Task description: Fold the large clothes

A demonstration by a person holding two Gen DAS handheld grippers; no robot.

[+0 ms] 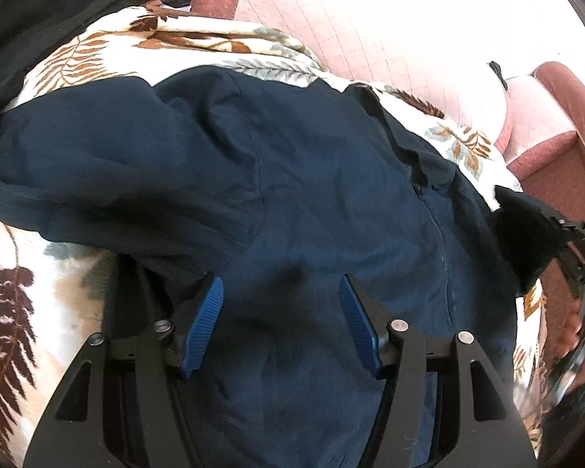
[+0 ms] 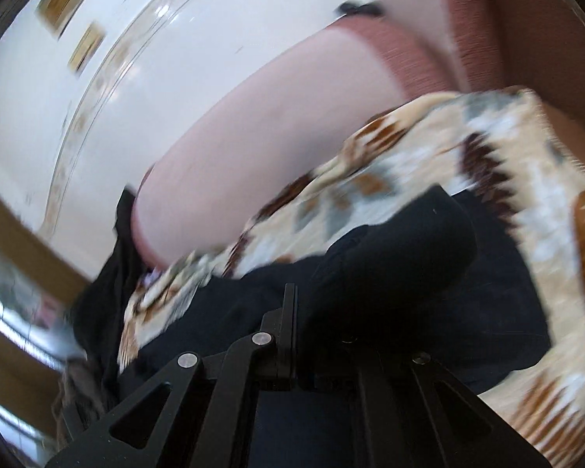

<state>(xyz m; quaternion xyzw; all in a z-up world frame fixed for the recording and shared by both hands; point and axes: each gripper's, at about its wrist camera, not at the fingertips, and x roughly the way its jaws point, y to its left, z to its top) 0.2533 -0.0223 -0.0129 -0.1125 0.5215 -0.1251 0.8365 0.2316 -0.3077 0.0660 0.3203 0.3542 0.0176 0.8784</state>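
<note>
A navy jacket [image 1: 312,179] lies spread on a fern-print blanket [image 1: 15,312] that covers a pink sofa [image 1: 390,27]. The cloth is dark and matte, with fine stitched seams and soft rumples. A zip runs down its front to a dark collar, and one sleeve is folded across the chest towards the left. A second dark garment [image 1: 58,4] sits bunched at the blanket's far left corner.

The left hand-held gripper [image 1: 280,323] hovers over the jacket's lower front, its blue-padded jaws set fairly wide apart with only flat cloth beneath them, nothing pinched. The right hand-held gripper [image 2: 292,304] has its jaws drawn nearly together, and dark cloth bulges right beside and over them. Whether the tips still pinch that cloth I cannot tell, for the right finger is buried under the fabric.

The right wrist view is heavily smeared, so the blanket's pattern and the wall behind blur into streaks. In the left view the right gripper shows only as a black shape at the edge, and the jacket's hem is cut off by the frame.
</note>
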